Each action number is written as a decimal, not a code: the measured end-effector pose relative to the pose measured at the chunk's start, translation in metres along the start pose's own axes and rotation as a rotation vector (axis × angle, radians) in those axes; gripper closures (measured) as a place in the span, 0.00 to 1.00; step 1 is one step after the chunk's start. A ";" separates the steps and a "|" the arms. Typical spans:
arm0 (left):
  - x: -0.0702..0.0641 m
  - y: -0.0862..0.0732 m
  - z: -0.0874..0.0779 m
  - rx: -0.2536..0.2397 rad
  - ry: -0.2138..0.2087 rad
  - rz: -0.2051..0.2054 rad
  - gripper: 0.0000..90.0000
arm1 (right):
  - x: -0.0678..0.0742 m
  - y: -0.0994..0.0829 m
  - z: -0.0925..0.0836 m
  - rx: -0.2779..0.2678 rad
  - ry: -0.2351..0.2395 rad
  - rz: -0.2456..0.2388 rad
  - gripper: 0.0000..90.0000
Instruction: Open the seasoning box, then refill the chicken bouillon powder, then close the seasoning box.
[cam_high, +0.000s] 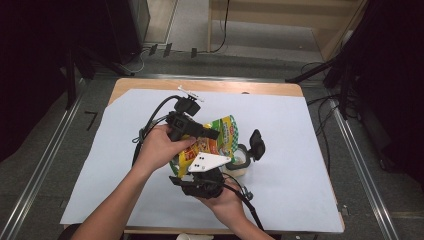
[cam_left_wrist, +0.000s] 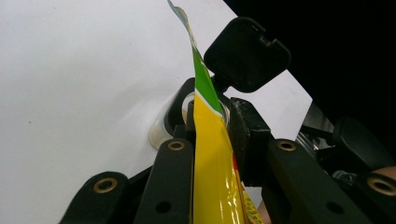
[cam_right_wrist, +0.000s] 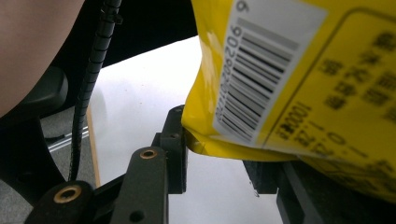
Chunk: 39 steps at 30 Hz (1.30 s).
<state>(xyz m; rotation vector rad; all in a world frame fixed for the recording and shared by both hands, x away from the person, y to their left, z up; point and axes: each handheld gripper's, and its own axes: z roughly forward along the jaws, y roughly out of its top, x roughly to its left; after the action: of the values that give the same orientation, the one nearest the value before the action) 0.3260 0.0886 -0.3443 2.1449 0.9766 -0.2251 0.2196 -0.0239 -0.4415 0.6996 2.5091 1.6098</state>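
While both grippers, left (cam_high: 212, 134) and right (cam_high: 186, 161), pinch the snack bag (cam_high: 220, 139) above the jar (cam_high: 240, 161), pouring looks unstarted, bag apparently sealed.

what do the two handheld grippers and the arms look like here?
Both grippers are black: left gripper carries a boxy camera block with a small white tag and looped black cables; right gripper has a white three-cornered plate with dark dots and a ribbed black cable. Jaw links have brass-coloured pivots. Forearms bare, no sleeves.
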 end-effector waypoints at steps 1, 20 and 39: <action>0.000 0.000 0.000 0.000 0.000 0.000 0.87 | 0.000 0.000 0.000 0.000 0.000 0.000 0.73; 0.000 0.001 0.002 0.001 0.001 0.005 0.87 | 0.000 0.000 0.000 0.010 -0.011 -0.001 0.71; 0.000 0.002 0.001 -0.001 0.002 0.005 0.87 | 0.001 0.000 0.000 0.012 -0.024 -0.021 0.73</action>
<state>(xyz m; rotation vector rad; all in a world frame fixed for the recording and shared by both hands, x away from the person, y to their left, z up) 0.3272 0.0868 -0.3440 2.1461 0.9723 -0.2205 0.2191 -0.0238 -0.4410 0.6875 2.5027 1.5724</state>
